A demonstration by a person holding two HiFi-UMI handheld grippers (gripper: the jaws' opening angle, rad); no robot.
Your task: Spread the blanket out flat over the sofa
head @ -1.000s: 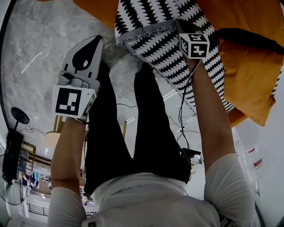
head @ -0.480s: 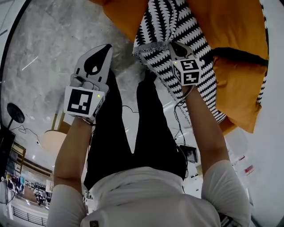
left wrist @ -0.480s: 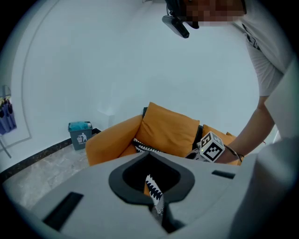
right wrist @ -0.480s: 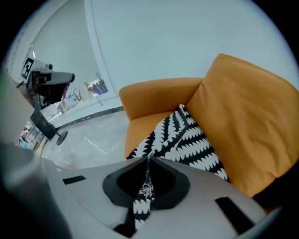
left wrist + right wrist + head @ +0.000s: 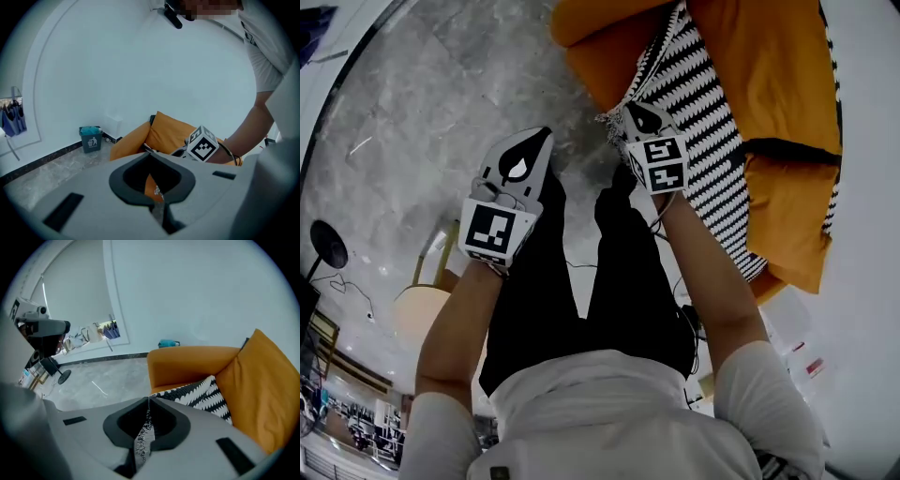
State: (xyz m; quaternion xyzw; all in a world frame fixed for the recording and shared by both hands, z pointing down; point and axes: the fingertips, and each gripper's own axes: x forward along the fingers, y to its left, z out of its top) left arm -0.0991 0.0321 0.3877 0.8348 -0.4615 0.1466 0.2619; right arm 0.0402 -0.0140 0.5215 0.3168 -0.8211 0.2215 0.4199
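Note:
A black-and-white zigzag blanket [image 5: 698,103] lies in a bunched strip down the orange sofa [image 5: 769,56]. My right gripper [image 5: 630,120] is shut on its fringed near edge, just in front of the sofa. In the right gripper view a strip of the fabric [image 5: 143,437] runs between the shut jaws, with more of the blanket [image 5: 201,392] on the seat beyond. My left gripper [image 5: 542,139] hangs over the floor to the left of the right one. Its jaws meet at the tips [image 5: 150,153] with nothing held. The right gripper's marker cube [image 5: 203,144] shows in the left gripper view.
Grey marble floor [image 5: 441,84] lies in front of the sofa. A teal waste bin [image 5: 90,138] stands by the white wall left of the sofa. A camera on a stand [image 5: 44,329] and a round black base [image 5: 328,246] stand further back. Cables lie on the floor by the person's legs.
Both grippers have risen and moved toward the sofa's front. The right one still grips the blanket edge and has carried it along; the left stays shut and empty.

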